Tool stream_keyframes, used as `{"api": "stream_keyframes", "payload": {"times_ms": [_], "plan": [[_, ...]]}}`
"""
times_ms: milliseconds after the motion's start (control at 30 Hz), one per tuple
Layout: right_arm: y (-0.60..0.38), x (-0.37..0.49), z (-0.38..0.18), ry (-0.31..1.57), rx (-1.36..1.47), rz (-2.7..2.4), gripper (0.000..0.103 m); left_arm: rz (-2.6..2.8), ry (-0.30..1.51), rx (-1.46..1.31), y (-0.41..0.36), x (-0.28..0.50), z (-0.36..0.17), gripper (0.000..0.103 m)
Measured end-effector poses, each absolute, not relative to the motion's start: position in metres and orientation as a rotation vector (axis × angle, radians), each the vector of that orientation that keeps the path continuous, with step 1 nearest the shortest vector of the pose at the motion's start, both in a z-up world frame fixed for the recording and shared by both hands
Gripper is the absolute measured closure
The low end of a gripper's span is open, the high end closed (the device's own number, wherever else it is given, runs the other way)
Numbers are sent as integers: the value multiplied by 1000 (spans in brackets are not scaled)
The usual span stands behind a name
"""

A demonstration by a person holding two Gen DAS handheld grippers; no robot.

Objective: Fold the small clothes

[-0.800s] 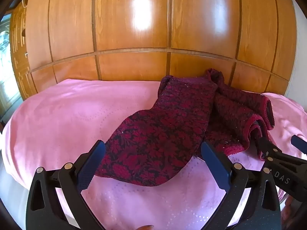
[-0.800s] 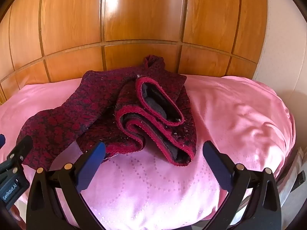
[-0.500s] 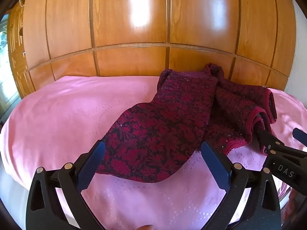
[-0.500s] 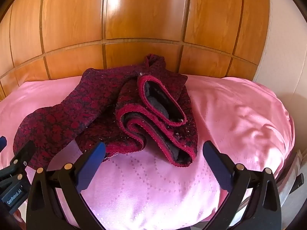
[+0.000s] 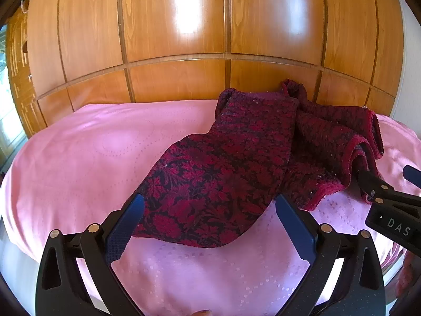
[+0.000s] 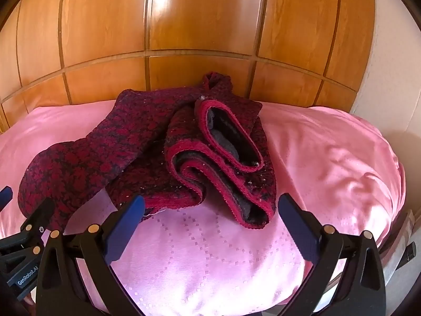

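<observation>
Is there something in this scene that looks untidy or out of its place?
Yes. The dark red patterned garment lies crumpled and askew on the pink bed cover. Its banded opening is bunched into loose folds showing the dark lining, and small pale specks dot the knit. Nothing looks torn or spilled.

I count one dark red garment (image 5: 231, 163) on one pink cover (image 5: 79, 158). I hold two grippers: left gripper (image 5: 208, 226), right gripper (image 6: 210, 226).
</observation>
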State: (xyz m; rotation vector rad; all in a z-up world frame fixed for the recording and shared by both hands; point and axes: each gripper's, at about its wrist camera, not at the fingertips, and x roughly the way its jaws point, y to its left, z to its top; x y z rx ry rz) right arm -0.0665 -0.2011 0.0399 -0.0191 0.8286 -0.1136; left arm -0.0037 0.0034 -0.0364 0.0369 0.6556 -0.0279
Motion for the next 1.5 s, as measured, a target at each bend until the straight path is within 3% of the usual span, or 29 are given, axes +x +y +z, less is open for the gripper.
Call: {"api": "stream_keyframes", "payload": {"times_ms": [1233,1333,1500], "plan": [[-186,-63,50,798,-67,-69,2,-48,691,96,12,1,-47,4],[-186,-62,52,791,-68,-68,2,-48,695,97,13,2,-49,8],[-190,-62,58,770,-36,-17,2,-50,728,103,17,7,-57,24]]}}
